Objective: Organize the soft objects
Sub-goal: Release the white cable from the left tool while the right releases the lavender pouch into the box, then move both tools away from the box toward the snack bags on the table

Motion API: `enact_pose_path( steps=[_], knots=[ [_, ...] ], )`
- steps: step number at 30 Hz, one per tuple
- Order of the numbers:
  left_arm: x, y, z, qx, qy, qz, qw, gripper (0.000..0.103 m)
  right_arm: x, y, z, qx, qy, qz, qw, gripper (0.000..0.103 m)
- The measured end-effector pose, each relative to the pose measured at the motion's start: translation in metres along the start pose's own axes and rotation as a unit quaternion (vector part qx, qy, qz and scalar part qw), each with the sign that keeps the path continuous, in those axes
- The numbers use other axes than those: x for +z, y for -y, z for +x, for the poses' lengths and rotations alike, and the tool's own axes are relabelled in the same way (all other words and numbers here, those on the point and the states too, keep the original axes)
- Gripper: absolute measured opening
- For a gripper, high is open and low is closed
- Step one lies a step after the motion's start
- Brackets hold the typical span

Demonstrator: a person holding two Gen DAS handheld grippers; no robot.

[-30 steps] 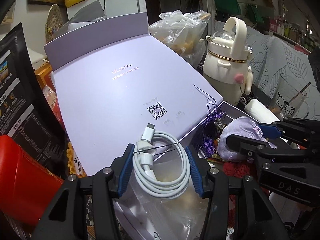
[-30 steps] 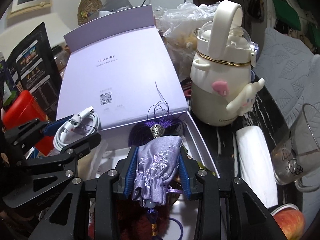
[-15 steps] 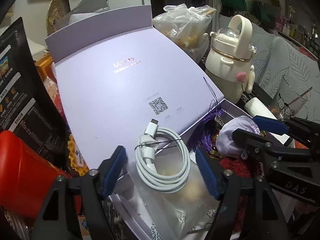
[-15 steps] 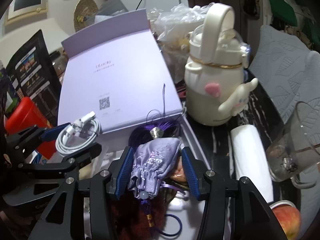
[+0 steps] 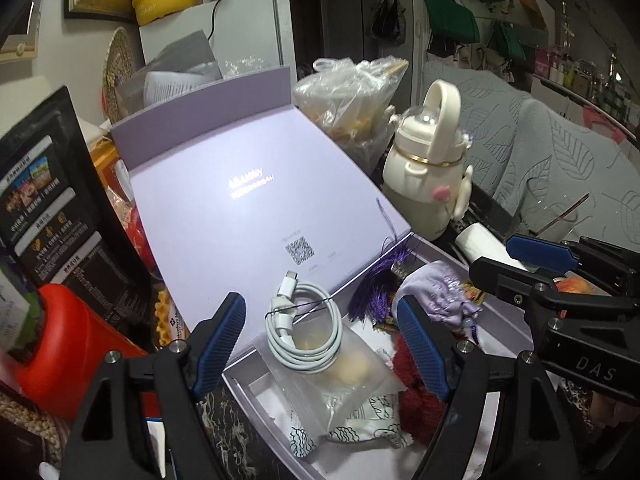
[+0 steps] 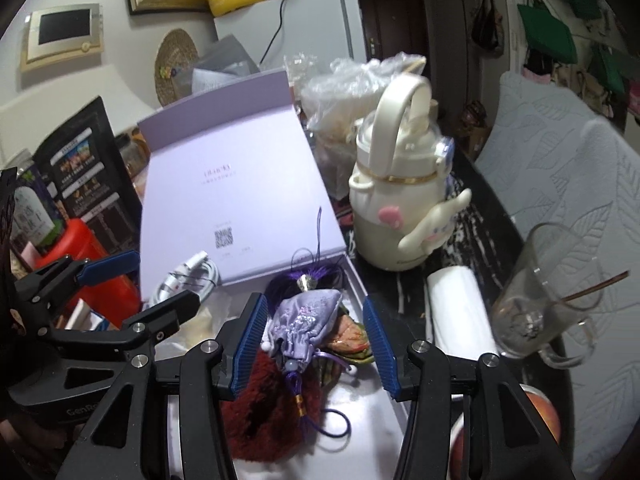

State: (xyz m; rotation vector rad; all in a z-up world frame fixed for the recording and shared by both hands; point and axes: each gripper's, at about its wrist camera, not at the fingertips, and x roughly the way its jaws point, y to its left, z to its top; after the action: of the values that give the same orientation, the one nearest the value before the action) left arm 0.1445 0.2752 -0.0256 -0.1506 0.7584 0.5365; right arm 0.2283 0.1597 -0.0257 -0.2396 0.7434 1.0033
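Both my grippers have just let go. A second ago my left gripper (image 5: 320, 344) was pinched on the coiled white cable (image 5: 304, 326) and my right gripper (image 6: 314, 344) was squeezing the lilac pouch (image 6: 306, 324); since then both pairs of jaws have been opening, and both hands have lifted back a little. The cable now lies on a clear plastic bag (image 5: 340, 384) at the near-left end of the lilac box (image 5: 516, 320), partly resting against the open lid (image 5: 240, 216). The pouch sits on the dark red fluffy thing (image 6: 272, 404) further right in the same box, its purple tassel (image 6: 312, 272) pointing towards the lid. I judge both items delivered, so this step of the tidying looks finished. My left fingers (image 5: 220, 332) stand wide apart, clear of the cable on either side and holding nothing. My right fingers (image 6: 248, 344) are moderately apart; the pouch is between them in view, but neither pad presses it, so that gripper is empty too.
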Motion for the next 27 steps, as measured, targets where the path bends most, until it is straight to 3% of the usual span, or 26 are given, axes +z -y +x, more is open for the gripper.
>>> enact_pose_path(
  steps=[16, 20, 24, 27],
  knots=[
    [0.011, 0.018, -0.110, -0.008, 0.087, 0.010, 0.9962, 0.079, 0.000, -0.015, -0.121, -0.025, 0.089, -0.016, 0.996, 0.054],
    [0.006, 0.027, -0.136, -0.003, 0.111, 0.015, 0.9937, 0.102, -0.007, -0.018, -0.149, -0.037, 0.104, -0.018, 0.994, 0.062],
    [0.000, 0.036, -0.163, 0.009, 0.142, 0.022, 0.9896, 0.102, -0.016, -0.018, -0.175, -0.046, 0.118, -0.015, 0.992, 0.072],
    [-0.004, 0.040, -0.178, -0.003, 0.150, 0.022, 0.9885, 0.102, -0.023, -0.018, -0.193, -0.055, 0.124, -0.013, 0.991, 0.077]
  ],
)
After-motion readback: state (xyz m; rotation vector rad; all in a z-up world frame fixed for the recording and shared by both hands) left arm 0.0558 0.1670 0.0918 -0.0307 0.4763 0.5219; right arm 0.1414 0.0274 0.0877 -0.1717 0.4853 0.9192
